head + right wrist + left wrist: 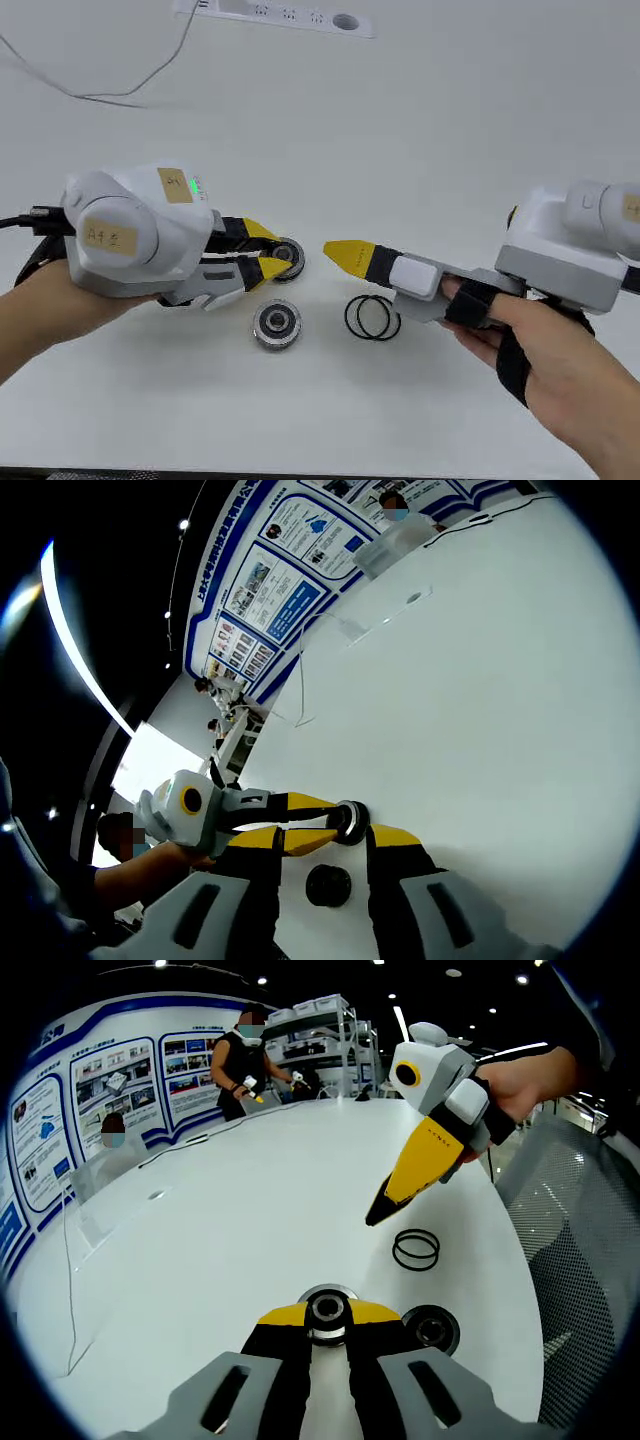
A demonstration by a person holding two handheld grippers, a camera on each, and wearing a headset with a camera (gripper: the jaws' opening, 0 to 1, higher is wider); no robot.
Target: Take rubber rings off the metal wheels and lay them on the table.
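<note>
Sitting face-up between the yellow tips of the left gripper (272,250), one metal wheel (288,256) is pinched across its rim, low over the white table (450,150). A dark band round its edge may be rubber not yet off (too small to be sure). The coming move turns on one relation: this wheel lies straight ahead of the right gripper (338,250), whose tips point at the rim from the side, near but apart, with the wheel's axis standing upright across that line of approach. Its jaws stand moderately parted in the right gripper view, holding nothing, so I judge it the free one for peeling. Nearer the person, a second wheel (277,324) rests flat, and just beside it two loose rubber rings (372,317) lie overlapped on the table.
</note>
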